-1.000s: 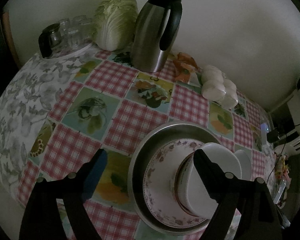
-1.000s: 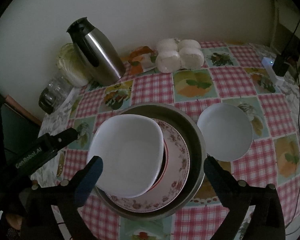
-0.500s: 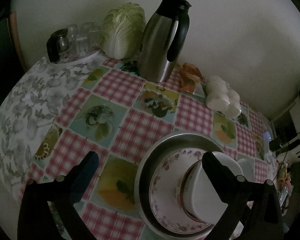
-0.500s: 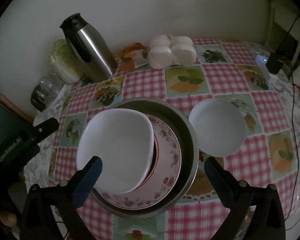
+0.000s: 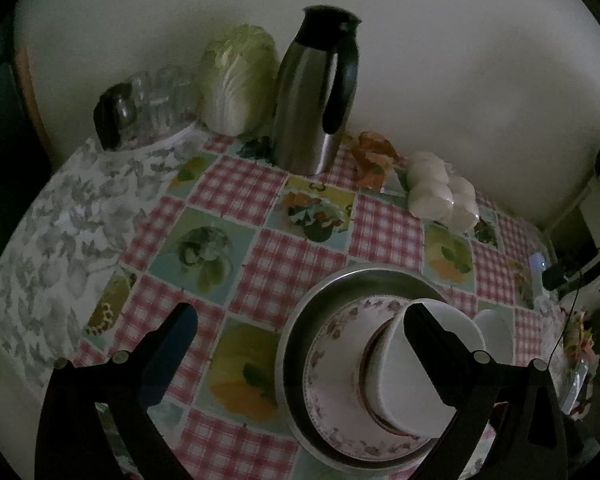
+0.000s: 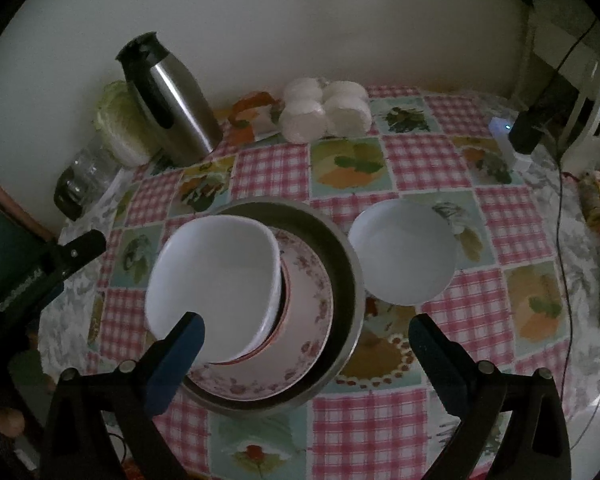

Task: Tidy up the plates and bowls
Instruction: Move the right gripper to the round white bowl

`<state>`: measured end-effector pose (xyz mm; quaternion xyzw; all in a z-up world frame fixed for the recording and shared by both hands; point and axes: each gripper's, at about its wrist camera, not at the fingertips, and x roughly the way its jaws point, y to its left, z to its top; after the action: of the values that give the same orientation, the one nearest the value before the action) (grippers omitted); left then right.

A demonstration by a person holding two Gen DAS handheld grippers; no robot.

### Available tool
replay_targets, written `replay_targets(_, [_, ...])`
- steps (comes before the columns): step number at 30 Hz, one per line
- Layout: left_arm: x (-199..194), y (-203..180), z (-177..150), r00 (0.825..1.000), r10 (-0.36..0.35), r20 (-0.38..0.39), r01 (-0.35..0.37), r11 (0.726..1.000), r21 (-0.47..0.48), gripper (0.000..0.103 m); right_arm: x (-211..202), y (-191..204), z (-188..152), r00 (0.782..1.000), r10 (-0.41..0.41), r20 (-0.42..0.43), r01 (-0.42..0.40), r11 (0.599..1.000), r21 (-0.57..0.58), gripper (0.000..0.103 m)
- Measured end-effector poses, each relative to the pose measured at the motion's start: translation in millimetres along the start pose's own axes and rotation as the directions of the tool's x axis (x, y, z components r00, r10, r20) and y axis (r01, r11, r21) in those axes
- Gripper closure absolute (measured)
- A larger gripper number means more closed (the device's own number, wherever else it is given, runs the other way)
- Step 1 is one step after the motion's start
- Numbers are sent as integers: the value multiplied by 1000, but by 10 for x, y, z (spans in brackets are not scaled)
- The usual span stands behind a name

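Left wrist view: left tool (image 5: 300, 320) spread wide, gripping nothing, above the bench (image 5: 292, 268). Steel pan (image 5: 300, 320) lies under its right finger, holding a floral plate (image 5: 332, 380) and, on that, a tilted white bowl (image 5: 404, 392). Thermos (image 5: 316, 96), cabbage (image 5: 240, 80) and buns (image 5: 440, 196) line the wall.

Right wrist view: right tool (image 6: 306, 332) likewise apart, empty. Pan (image 6: 340, 264), plate (image 6: 308, 292) and bowl (image 6: 216, 284) nest in that order; bowl leans toward the pan's left side. Second bowl (image 6: 404, 252) rests on the cloth just right of the pan, rim near it.
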<state>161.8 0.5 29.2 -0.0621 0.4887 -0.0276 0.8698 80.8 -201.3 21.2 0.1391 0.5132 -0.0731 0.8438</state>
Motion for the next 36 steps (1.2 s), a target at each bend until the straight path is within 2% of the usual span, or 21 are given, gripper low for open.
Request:
replay_targets(10, [-244, -264, -25, 998, 5, 58, -8, 999, 51, 0, -254, -421, 98, 997, -58, 45, 55, 997, 62, 0])
replay_targets(17, [-305, -517, -90, 997, -28, 66, 25, 999, 42, 0, -426, -847, 150, 994, -68, 82, 54, 986, 158, 0])
replay_targets(21, [-329, -720, -140, 997, -21, 73, 16, 998, 68, 0, -489, -1097, 159, 990, -117, 83, 99, 975, 201, 0])
replay_targets(28, [-331, -1188, -241, 997, -37, 71, 25, 987, 161, 0, -548, -1491, 134, 989, -121, 80, 94, 957, 275, 0])
replay_targets(36, [-307, -1662, -369, 994, -90, 60, 73, 966, 249, 0, -540, -1882, 67, 984, -170, 51, 142, 926, 350, 0])
